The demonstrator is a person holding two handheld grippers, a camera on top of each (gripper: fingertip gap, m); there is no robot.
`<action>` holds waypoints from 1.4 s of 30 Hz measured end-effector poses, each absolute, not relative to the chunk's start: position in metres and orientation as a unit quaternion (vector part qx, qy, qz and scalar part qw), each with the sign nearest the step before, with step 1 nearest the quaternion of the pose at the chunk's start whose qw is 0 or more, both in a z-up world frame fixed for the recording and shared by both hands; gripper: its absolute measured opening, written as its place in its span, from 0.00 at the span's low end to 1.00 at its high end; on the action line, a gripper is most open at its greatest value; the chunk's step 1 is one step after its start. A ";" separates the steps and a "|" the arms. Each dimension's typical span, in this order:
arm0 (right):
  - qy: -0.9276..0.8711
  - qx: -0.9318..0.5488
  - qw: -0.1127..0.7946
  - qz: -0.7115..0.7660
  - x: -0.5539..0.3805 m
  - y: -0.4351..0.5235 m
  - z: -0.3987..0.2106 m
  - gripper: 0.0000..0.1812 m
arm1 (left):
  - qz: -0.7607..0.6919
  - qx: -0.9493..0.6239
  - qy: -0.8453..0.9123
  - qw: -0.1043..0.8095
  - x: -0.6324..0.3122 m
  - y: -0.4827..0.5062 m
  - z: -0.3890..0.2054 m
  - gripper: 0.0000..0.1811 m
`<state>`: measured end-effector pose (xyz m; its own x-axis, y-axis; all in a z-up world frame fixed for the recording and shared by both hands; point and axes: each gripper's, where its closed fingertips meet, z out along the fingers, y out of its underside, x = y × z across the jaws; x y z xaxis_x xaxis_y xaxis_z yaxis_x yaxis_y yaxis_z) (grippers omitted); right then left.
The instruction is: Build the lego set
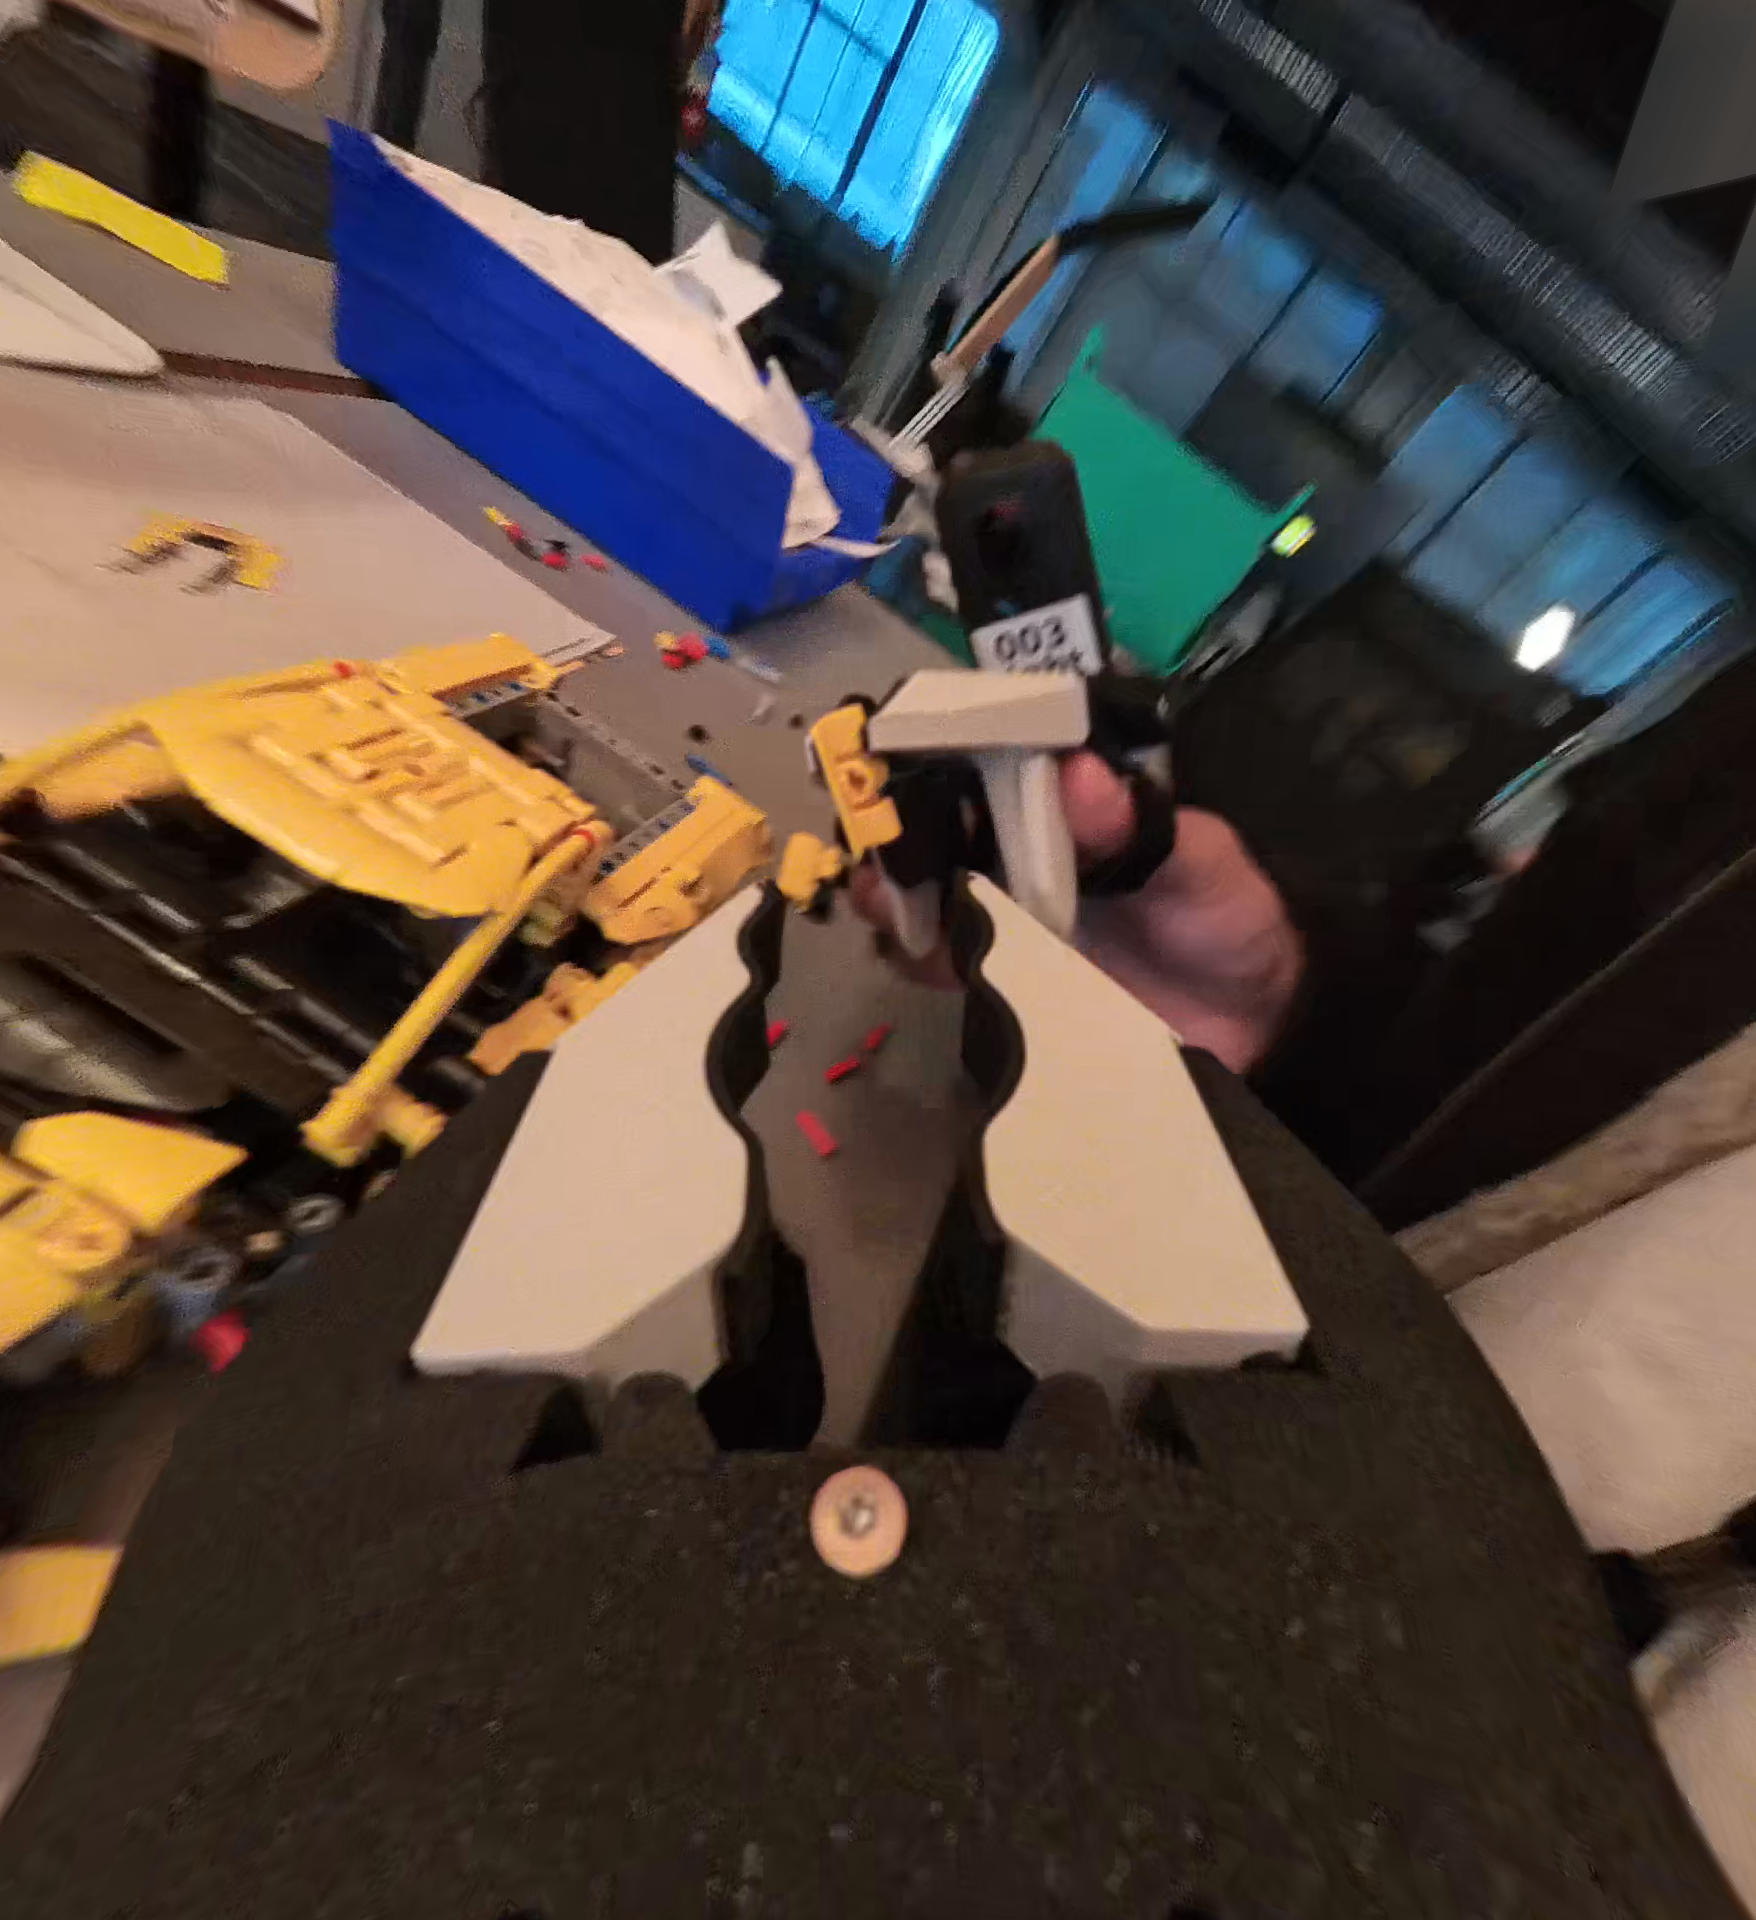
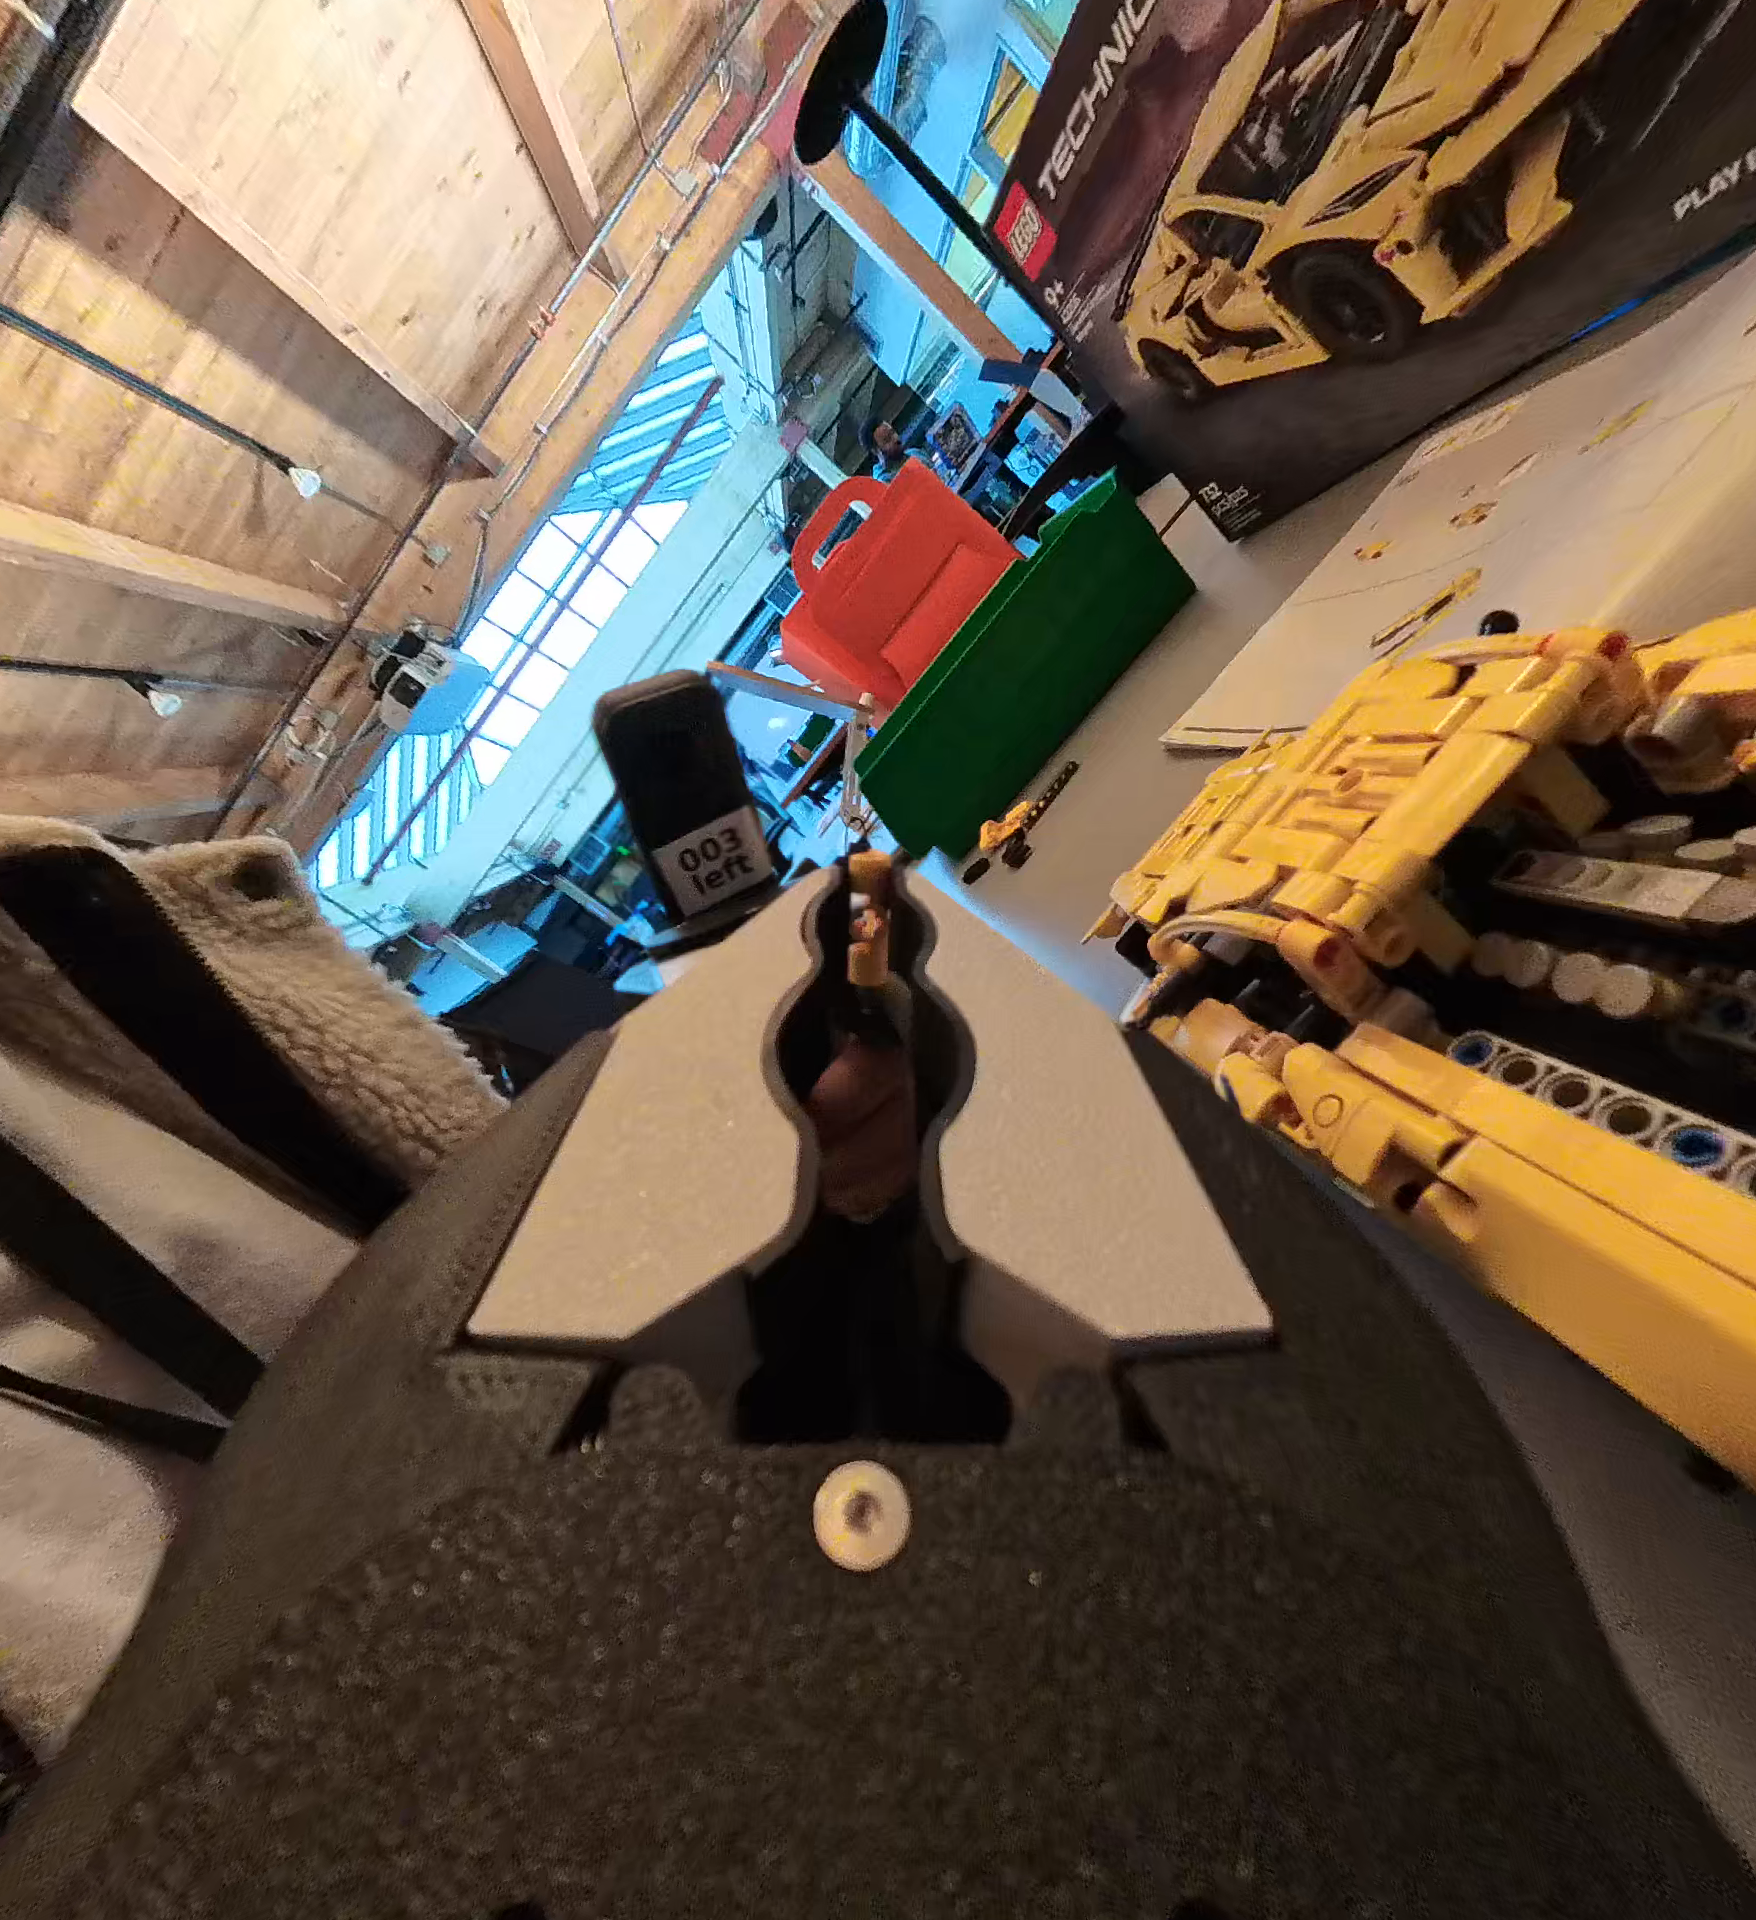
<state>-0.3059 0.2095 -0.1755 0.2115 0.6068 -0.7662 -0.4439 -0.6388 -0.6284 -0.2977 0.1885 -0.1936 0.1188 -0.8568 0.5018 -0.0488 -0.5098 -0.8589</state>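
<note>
The partly built yellow Lego car (image 1: 354,831) lies on the table at the left of the left wrist view and at the right of the right wrist view (image 2: 1425,831). My right gripper (image 2: 869,883) is shut on a small yellow Lego piece (image 2: 866,925) at its fingertips. In the left wrist view it (image 1: 900,800) holds that piece (image 1: 853,790) just off the car's near corner. My left gripper (image 1: 863,904) is open and empty, pointing at that piece from slightly below. Its black camera body (image 2: 682,790) shows behind my right fingers.
Small red pieces (image 1: 817,1132) lie on the grey table between my left fingers. A blue bin (image 1: 562,395) and an open instruction booklet (image 1: 178,520) lie beyond the car. A green bin (image 2: 1019,675), an orange bin (image 2: 884,592), the set's box (image 2: 1373,208) and a small yellow-black subassembly (image 2: 1009,831) stand farther off.
</note>
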 end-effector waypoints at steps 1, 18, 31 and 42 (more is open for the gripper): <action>-0.071 -0.656 0.422 0.622 -0.309 0.209 -0.176 0.04 | -0.597 -0.652 0.321 0.339 -0.296 0.188 -0.191 0.17; -0.172 -0.637 0.435 0.613 -0.316 0.184 -0.176 0.08 | -0.756 -0.578 0.206 0.229 -0.309 0.192 -0.167 0.03; -0.407 -0.660 0.581 0.248 -0.310 0.196 -0.184 0.18 | -0.801 -0.582 0.110 0.086 -0.309 0.191 -0.177 0.03; -0.414 -0.667 0.554 0.278 -0.312 0.188 -0.187 0.08 | -0.782 -0.598 0.149 0.090 -0.302 0.181 -0.181 0.05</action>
<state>-0.3123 0.1878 -0.1868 0.5031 0.8598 0.0867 0.2437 -0.0449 -0.9688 -0.3016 0.1805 -0.1809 -0.2679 -0.3188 0.9092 -0.0367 -0.9396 -0.3403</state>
